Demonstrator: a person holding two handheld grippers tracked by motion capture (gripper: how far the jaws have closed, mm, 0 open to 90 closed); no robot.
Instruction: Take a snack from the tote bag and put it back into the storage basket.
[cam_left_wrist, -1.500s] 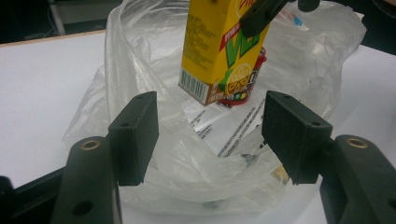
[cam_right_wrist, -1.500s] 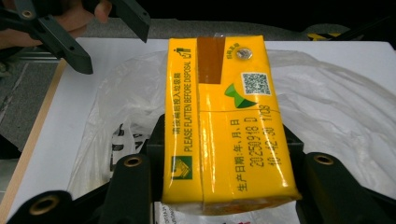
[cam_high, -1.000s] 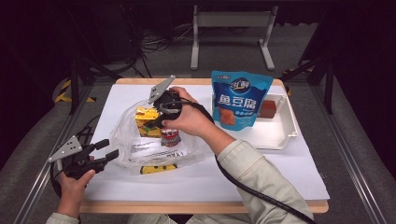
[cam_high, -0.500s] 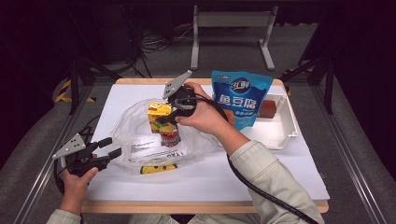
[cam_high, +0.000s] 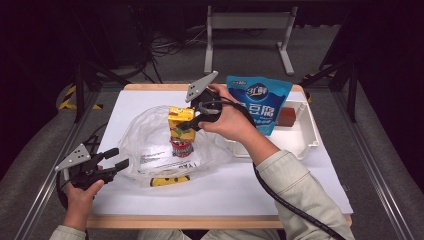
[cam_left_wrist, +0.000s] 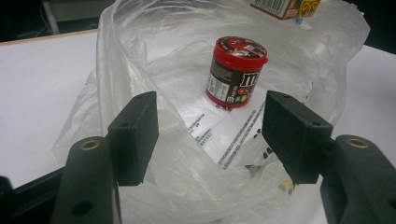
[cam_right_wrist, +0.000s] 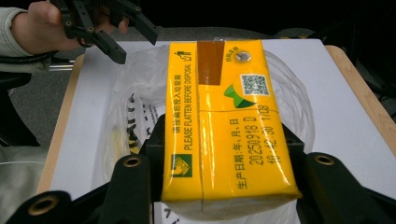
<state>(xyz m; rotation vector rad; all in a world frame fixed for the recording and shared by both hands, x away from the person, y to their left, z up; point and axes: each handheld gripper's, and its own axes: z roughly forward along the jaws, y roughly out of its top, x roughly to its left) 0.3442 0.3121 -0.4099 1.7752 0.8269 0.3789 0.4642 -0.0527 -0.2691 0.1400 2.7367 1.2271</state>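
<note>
Yellow drink carton (cam_high: 180, 121) was clamped between the jaws of the right gripper (cam_high: 199, 118), held up in the air over the clear plastic bag (cam_high: 145, 150), its top face with printed date and QR code turned toward the right gripper view (cam_right_wrist: 224, 121). Black pads pressed on both long sides of the carton. Below it, inside the open bag, a red-lidded candy jar (cam_left_wrist: 236, 72) stood upright on the bag's printed panel; high view showed the jar (cam_high: 181, 147) right under the carton. Left gripper (cam_high: 107, 165) rested at the bag's left edge near the table's front left, jaws apart with bag film bunched between them (cam_left_wrist: 210, 135), not visibly pinched. White table top (cam_high: 310, 185) carried the bag. Farther right, a blue tofu pouch (cam_high: 257, 100) stood in a white tray (cam_high: 310, 137) beside a brown block (cam_high: 286, 116).
</note>
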